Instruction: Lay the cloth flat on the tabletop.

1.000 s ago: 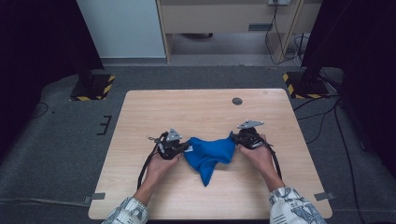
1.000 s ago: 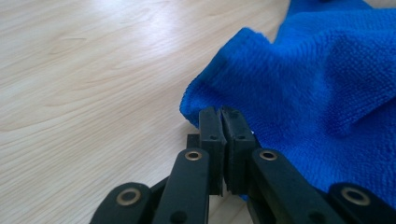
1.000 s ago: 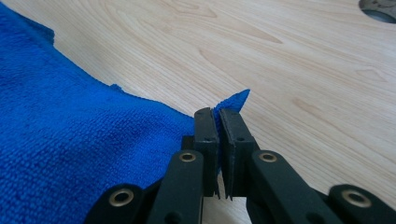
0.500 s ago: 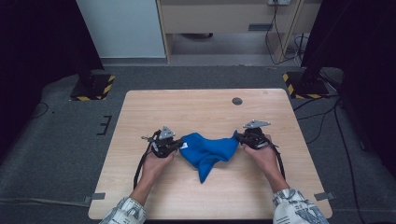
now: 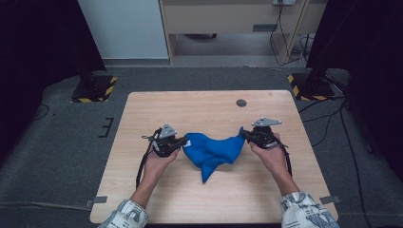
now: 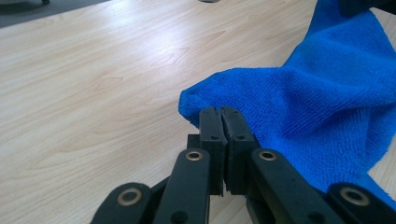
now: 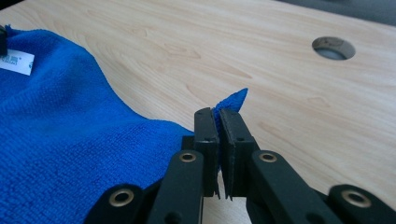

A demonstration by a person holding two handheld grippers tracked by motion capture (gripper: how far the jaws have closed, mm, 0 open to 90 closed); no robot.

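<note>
A blue microfibre cloth (image 5: 212, 151) is stretched between the two grippers above the middle of the wooden table (image 5: 142, 109), its loose lower part drooping toward the person. My left gripper (image 5: 184, 141) is shut on the cloth's left corner; in the left gripper view its jaws pinch the blue cloth (image 6: 299, 107) at the gripper (image 6: 221, 112) tips. My right gripper (image 5: 243, 134) is shut on the right corner, where a small blue tip of the cloth (image 7: 70, 130) pokes out past the gripper (image 7: 217, 113). A white label (image 7: 16, 61) shows on the cloth.
A round grommet hole (image 5: 241, 102) sits in the table at the back right, also seen as the hole (image 7: 333, 48) in the right gripper view. Black cables trail from both grippers. Dark stands with yellow-black feet (image 5: 94, 88) flank the table on the floor.
Both grippers have moved apart, the left one leftward and the right one rightward, pulling the bunched cloth wider between them.
</note>
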